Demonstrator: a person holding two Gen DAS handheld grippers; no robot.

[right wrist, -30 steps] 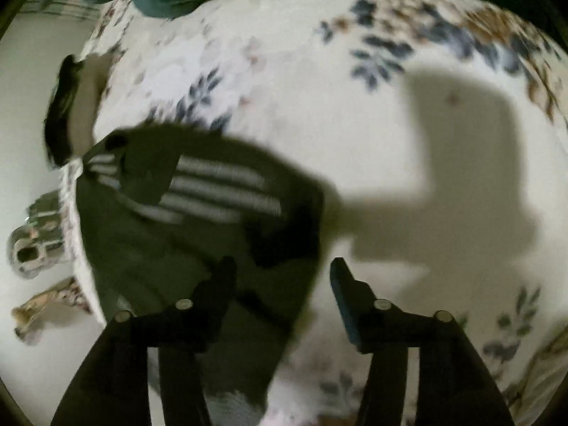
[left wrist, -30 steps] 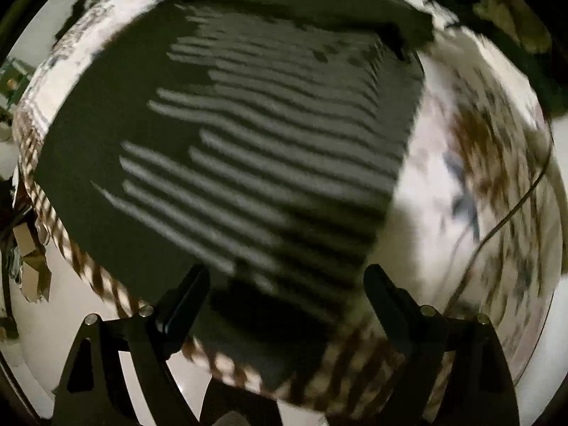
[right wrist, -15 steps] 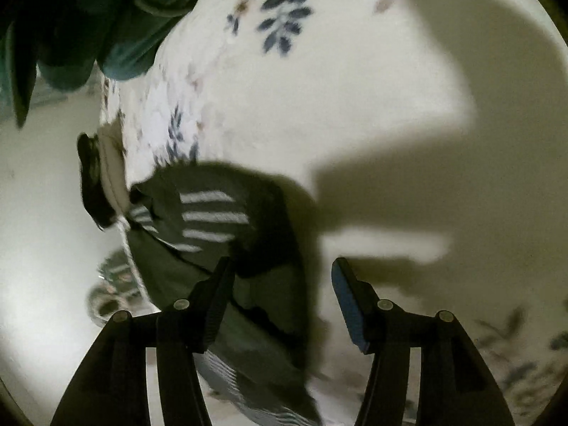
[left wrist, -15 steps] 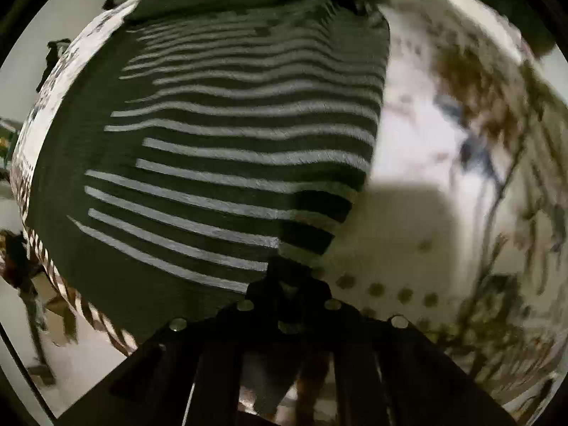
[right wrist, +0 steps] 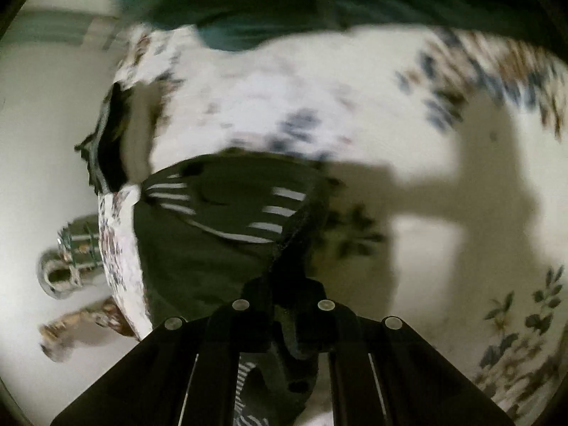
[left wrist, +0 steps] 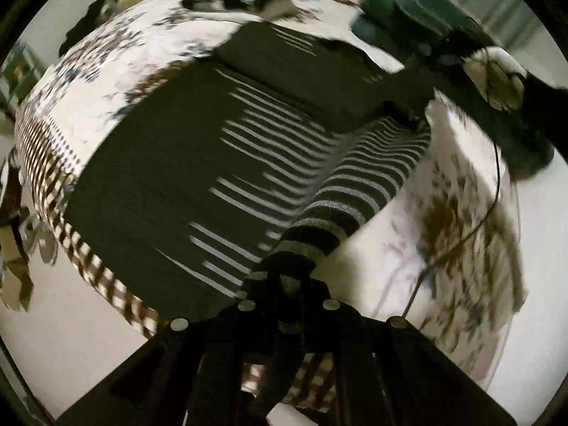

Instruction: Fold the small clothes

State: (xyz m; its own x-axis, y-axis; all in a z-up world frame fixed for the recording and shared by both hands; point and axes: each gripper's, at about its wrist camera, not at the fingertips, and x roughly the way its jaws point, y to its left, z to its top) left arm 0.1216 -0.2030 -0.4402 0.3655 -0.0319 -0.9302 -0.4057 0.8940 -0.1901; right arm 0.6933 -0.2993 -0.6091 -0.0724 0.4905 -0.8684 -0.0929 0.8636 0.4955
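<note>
One dark striped garment (left wrist: 170, 177) lay on the floral bedsheet (left wrist: 461, 213), its left side near the bed edge; bare sheet lay open to the right. Left gripper (left wrist: 287, 266) and right gripper (right wrist: 284, 284), both clamped on garment edges, had just closed. Two grippers.

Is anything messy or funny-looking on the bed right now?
Nothing looks broken or spilled. The dark striped garment isn't flat: both tongs are shut on its edge, so one striped edge is pulled up off the flowery bedspread. That's just mid-fold. A green cloth lies bunched at the bed's edge.
</note>
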